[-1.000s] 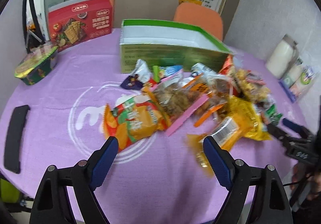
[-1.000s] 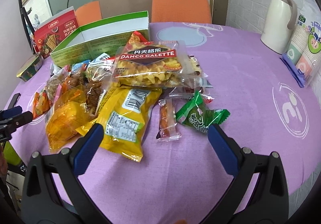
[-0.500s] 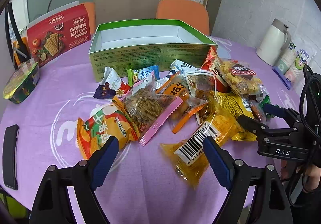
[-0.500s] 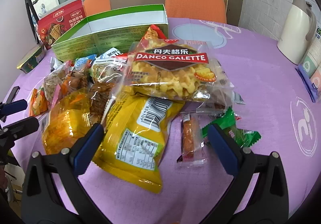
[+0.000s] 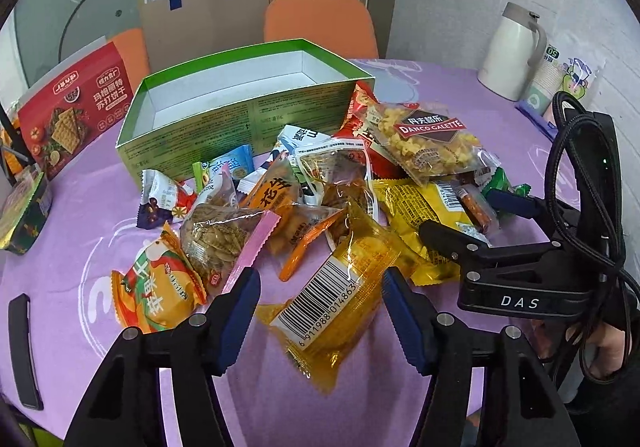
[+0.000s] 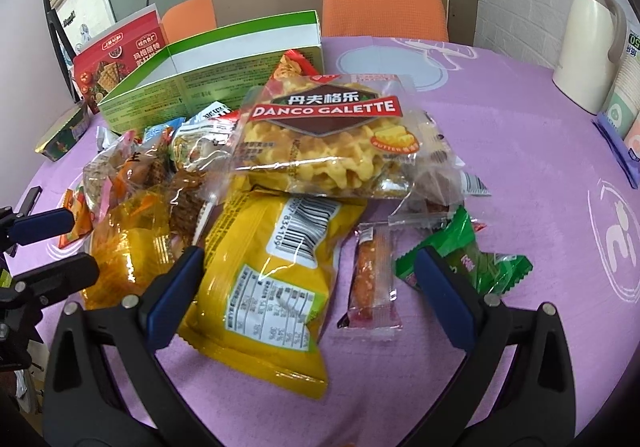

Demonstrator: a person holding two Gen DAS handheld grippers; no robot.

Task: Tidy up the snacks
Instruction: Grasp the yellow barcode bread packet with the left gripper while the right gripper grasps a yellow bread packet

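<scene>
Looking down over the left gripper [image 5: 320,303], its jaws are closing in around a clear orange packet [image 5: 340,295] with a big barcode, which lies between the blue pads, but the pads aren't pressing on it yet, so nothing is pinched. The packet sits at the 6 o'clock edge of the snack pile on the purple tablecloth [image 5: 80,347]. At about 9 o'clock from it there's an orange chip bag [image 5: 160,287], touching a clear bag with a pink edge [image 5: 224,243]. The open green box [image 5: 224,99] stands at 12 o'clock behind the pile, empty as far as I can see. A red cracker box [image 5: 72,107] leans at 10 o'clock, and a white jug [image 5: 512,51] stands well apart at 2 o'clock.

The right gripper [image 6: 308,271] has its jaws spread wide, hovering over a yellow bag [image 6: 272,275] with a nutrition label, with no pad pressing on it. A small clear sachet [image 6: 372,279] lies just beside the yellow bag at 3 o'clock, and a green packet [image 6: 472,259] is right next to that, partly behind the right pad. The waffle bag [image 6: 328,139] lies on top of the pile at 12 o'clock, overlapping the yellow bag's top edge.
</scene>
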